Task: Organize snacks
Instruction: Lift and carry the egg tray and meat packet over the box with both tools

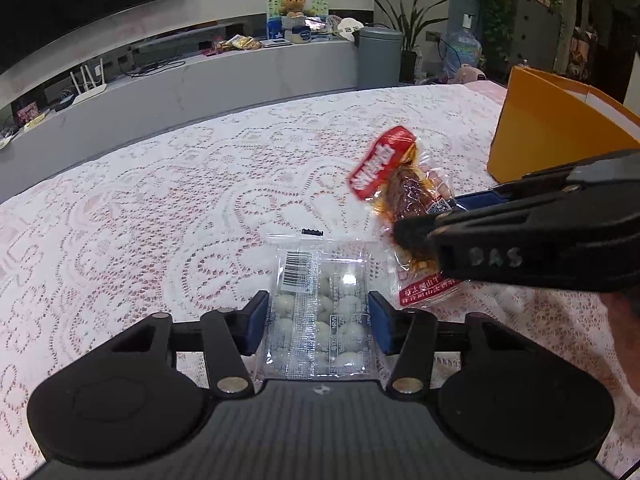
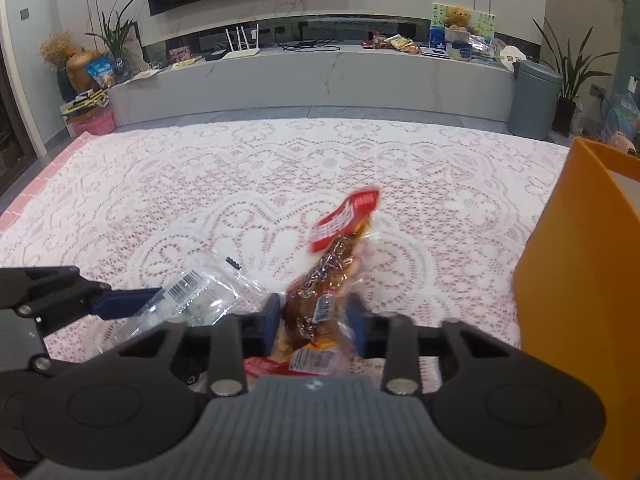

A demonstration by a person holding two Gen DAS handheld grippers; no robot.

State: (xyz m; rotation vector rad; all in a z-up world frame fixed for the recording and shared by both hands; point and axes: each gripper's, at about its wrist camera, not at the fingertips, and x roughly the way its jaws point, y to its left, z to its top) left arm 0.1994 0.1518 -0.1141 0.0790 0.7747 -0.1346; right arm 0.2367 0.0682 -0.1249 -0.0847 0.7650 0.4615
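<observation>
My left gripper (image 1: 318, 322) is shut on a clear pack of white round sweets (image 1: 320, 304), held just above the lace tablecloth. It also shows in the right wrist view (image 2: 192, 304) with the left gripper (image 2: 132, 304) coming in from the left. My right gripper (image 2: 314, 322) is shut on a red-topped clear pack of brown meat snack (image 2: 332, 276), lifted and tilted up. In the left wrist view the same pack (image 1: 400, 188) sits in the right gripper (image 1: 424, 232), just right of the sweets. The orange box (image 2: 580, 300) stands to the right.
The white lace tablecloth (image 1: 180, 200) covers the table. The orange box (image 1: 540, 136) is open at the top at the table's right side. Beyond the far edge are a grey bin (image 2: 534, 98), a low TV shelf (image 2: 320, 68) and plants.
</observation>
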